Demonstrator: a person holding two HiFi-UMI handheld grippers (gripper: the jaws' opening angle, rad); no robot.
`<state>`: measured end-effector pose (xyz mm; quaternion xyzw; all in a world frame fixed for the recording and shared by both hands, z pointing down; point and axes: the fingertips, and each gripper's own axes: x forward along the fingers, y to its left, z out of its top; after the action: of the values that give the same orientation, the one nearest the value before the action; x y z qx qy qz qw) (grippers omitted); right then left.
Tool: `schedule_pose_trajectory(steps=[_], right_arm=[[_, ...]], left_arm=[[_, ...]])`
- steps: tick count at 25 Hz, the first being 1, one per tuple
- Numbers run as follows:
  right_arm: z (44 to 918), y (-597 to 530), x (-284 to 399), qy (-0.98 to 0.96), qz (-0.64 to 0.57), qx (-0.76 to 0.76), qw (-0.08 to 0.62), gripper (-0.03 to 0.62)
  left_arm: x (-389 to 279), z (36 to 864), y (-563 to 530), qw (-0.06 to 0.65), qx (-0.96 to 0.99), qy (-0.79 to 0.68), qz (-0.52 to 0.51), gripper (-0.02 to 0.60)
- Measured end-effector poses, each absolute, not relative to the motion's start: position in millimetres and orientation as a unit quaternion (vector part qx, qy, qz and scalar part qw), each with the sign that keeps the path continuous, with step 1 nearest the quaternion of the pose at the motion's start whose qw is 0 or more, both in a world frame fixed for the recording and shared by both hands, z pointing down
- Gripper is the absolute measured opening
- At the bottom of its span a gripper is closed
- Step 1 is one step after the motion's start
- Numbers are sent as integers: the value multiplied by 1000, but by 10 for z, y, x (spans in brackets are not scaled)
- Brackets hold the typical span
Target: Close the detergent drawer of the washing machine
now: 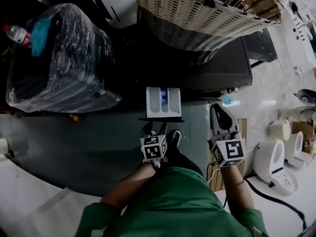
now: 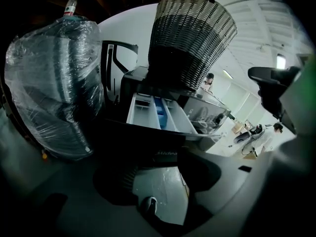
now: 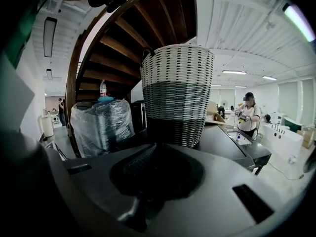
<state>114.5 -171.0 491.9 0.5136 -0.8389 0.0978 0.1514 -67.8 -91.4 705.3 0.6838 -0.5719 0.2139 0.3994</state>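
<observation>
The white detergent drawer stands pulled out from the dark washing machine, and its blue insert shows. My left gripper hovers just in front of the drawer's dark front panel. It is open, with nothing between its fingers. My right gripper is held to the right of the drawer, level with the machine's front edge. Its jaws lie together and hold nothing. It points over the machine's top.
A wicker basket sits on the machine's top. A plastic-wrapped appliance stands to the left with a bottle on it. White fixtures crowd the floor at right. A person stands far off.
</observation>
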Motion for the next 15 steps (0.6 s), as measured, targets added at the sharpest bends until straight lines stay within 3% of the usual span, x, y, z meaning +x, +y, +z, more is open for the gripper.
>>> schedule_pose_trajectory(steps=[15], right_arm=[[4907,-1729,1400,-823,104,537,151,49]], left_arm=[[-732,7058,-1479,379,681,-583,226,261]])
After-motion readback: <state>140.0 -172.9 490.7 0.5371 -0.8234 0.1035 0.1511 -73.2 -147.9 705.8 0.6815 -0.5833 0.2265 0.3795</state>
